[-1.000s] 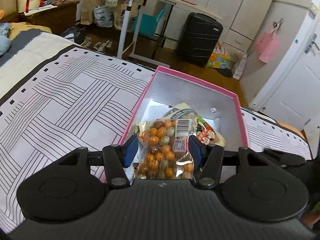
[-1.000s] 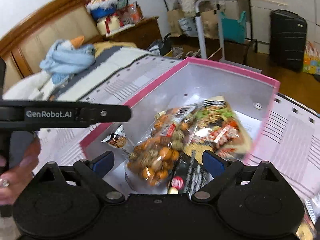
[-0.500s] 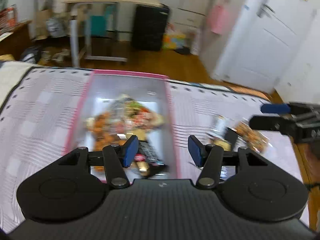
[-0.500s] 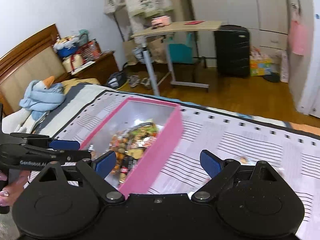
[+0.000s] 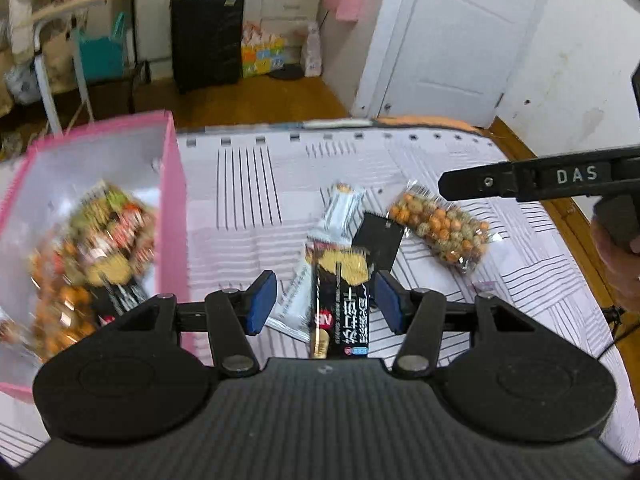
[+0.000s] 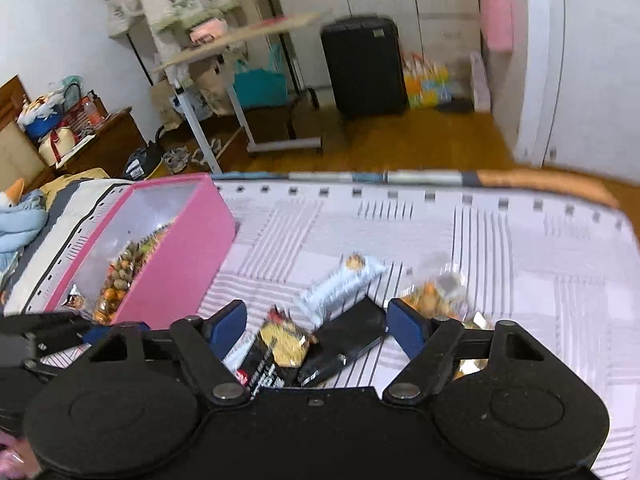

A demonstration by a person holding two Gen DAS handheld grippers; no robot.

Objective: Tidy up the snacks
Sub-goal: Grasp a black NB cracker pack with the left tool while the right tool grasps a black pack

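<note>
A pink box (image 5: 174,184) on the bed holds several snack bags (image 5: 108,236); it also shows in the right wrist view (image 6: 180,264). Loose snacks lie on the sheet to its right: a black snack pack (image 5: 342,304), a white wrapper (image 5: 340,212), a flat black packet (image 5: 378,236) and a clear bag of orange nuts (image 5: 440,226). My left gripper (image 5: 324,304) is open, with the black snack pack between its pads. My right gripper (image 6: 316,326) is open above the same pile, over the black pack (image 6: 276,354) and flat packet (image 6: 344,340).
The bed's patterned sheet (image 6: 500,256) ends at its foot edge (image 6: 400,178), with wood floor beyond. A black suitcase (image 6: 364,66), a rolling table (image 6: 240,40) and a white door (image 5: 452,32) stand past it. Blue cloth (image 6: 20,220) lies far left.
My left gripper let go of the nut bag in the pink box and swung right over the loose snacks. My right gripper also pulled out of the box and moved right, over the same pile.
</note>
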